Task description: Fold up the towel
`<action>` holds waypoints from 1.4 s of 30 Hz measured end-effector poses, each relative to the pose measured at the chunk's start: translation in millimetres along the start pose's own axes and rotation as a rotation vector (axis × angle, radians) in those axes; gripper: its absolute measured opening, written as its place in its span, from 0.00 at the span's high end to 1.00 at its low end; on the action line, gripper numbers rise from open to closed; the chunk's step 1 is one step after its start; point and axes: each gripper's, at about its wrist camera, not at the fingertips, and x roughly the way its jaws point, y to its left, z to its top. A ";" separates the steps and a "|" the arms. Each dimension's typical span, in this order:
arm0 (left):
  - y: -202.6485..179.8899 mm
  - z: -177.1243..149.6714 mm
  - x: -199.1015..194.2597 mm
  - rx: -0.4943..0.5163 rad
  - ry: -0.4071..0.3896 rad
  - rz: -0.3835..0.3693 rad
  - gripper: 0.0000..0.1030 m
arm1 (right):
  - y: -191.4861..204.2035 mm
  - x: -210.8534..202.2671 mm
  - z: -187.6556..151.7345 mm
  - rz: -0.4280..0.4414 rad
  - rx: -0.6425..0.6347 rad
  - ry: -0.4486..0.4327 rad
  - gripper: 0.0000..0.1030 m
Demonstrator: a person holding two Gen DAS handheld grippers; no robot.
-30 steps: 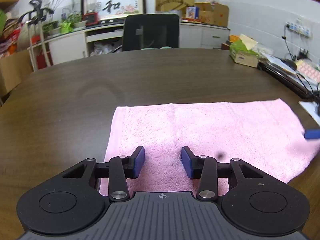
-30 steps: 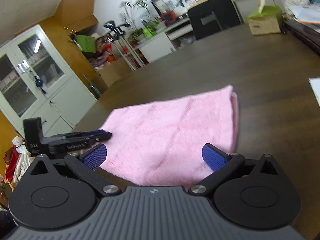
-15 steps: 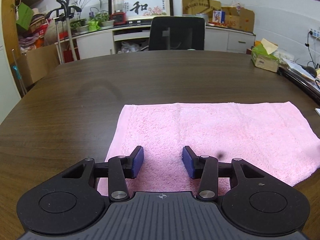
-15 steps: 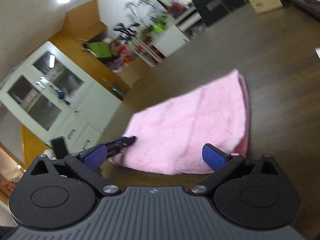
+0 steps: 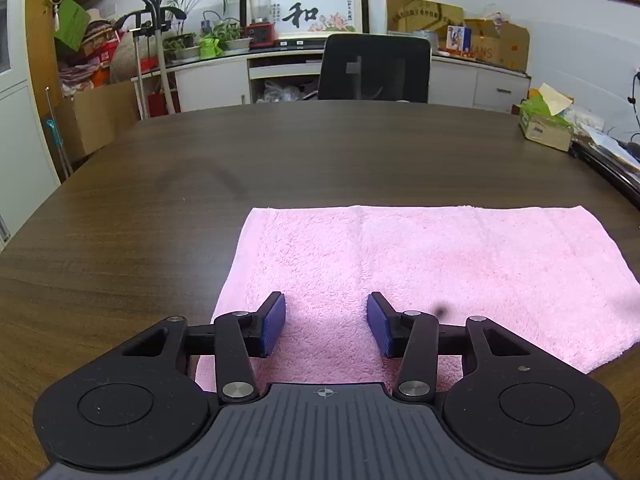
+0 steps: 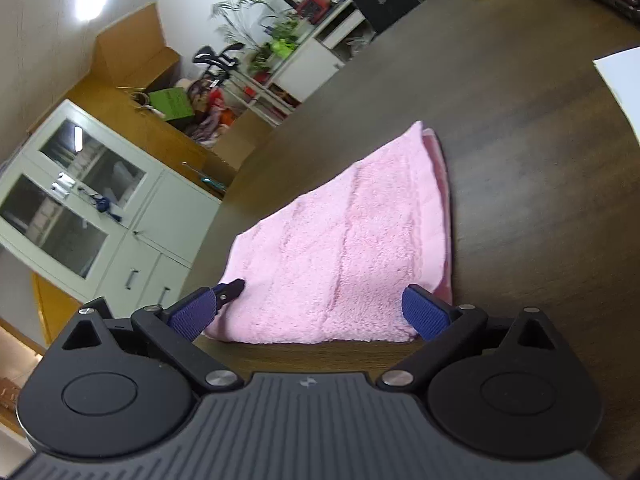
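Two layers of pink towel (image 6: pixel 344 248) lying flat on surface (image 5: pixel 280 160); left tool (image 5: pixel 326 330) and right tool (image 6: pixel 308 314) hovering wide open, gripping nothing, flanking its near edge.

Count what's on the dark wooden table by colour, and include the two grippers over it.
Pink: 1, the towel
Green and brown: 1, the tissue box
White: 1, the sheet of paper
Black with blue pads: 2, the left gripper and the right gripper, both open
Total: 5
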 end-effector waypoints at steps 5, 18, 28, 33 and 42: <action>15.7 5.2 -2.1 -0.079 0.009 -0.081 0.48 | 32.7 3.3 0.6 -0.073 -0.121 0.003 0.01; 112.7 34.6 -17.2 -0.212 -0.105 -0.039 0.28 | 201.4 129.4 -109.6 -0.178 -1.014 0.094 0.08; 135.8 28.5 -5.6 -0.269 -0.101 -0.076 0.24 | 240.4 203.7 -121.6 -0.197 -1.175 0.236 0.55; 143.4 23.8 -0.3 -0.281 -0.090 -0.093 0.20 | 241.6 213.0 -129.0 -0.184 -1.206 0.238 0.42; 142.2 22.7 0.1 -0.279 -0.098 -0.116 0.11 | 242.9 216.9 -126.6 -0.188 -1.186 0.264 0.53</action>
